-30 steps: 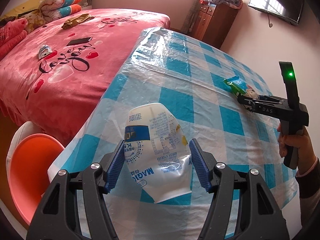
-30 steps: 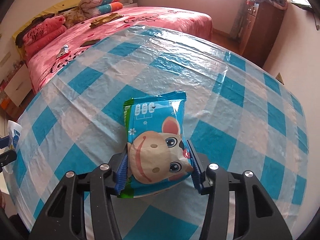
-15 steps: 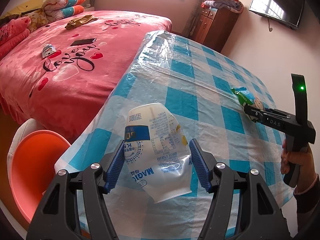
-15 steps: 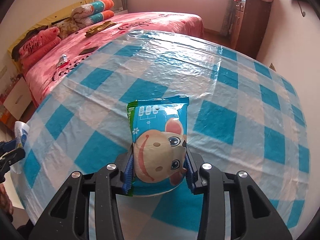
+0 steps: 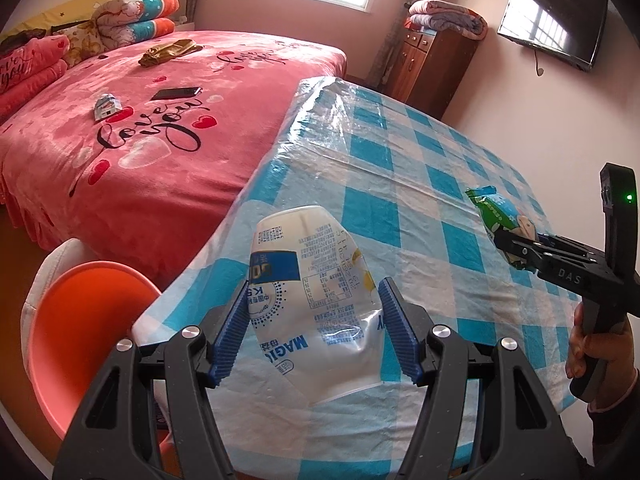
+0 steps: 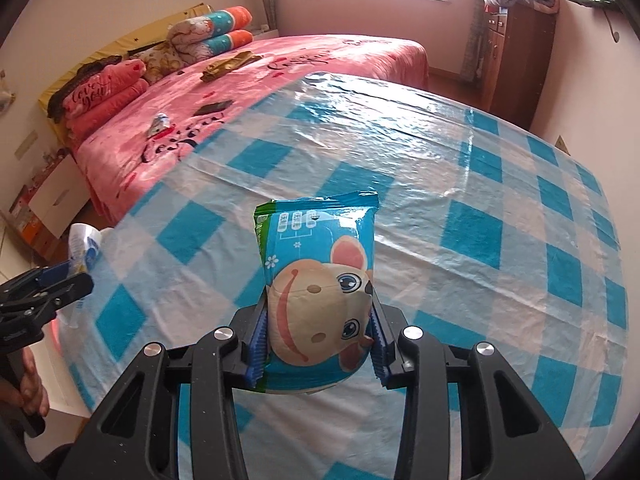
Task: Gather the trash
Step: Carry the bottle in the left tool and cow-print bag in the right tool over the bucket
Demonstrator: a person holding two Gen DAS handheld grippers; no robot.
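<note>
My left gripper [image 5: 314, 320] is shut on a crumpled white pouch [image 5: 312, 264] with blue print, held above the near left corner of the table [image 5: 400, 168] with its blue-and-white checked cloth. My right gripper [image 6: 318, 312] is shut on a blue wipes pack [image 6: 320, 240] with a cartoon face, its pads squeezing the pack's lower end just above the cloth [image 6: 480, 200]. From the left wrist, the right gripper [image 5: 508, 244] shows at the right edge with the pack [image 5: 498, 210] sticking out. From the right wrist, the left gripper [image 6: 68, 276] and pouch [image 6: 84, 242] sit at the left edge.
An orange round plastic seat or tub [image 5: 80, 320] stands on the floor by the table's left corner. A pink bed [image 5: 140, 140] beyond carries a phone [image 5: 176, 93] and a small packet [image 5: 106, 106]. A wooden cabinet [image 5: 432, 64] and wall TV [image 5: 556, 24] stand at the back.
The right gripper closed tighter on the wipes pack and lifted it, drawing back toward the table's near edge. The left gripper kept the pouch and drifted slightly back.
</note>
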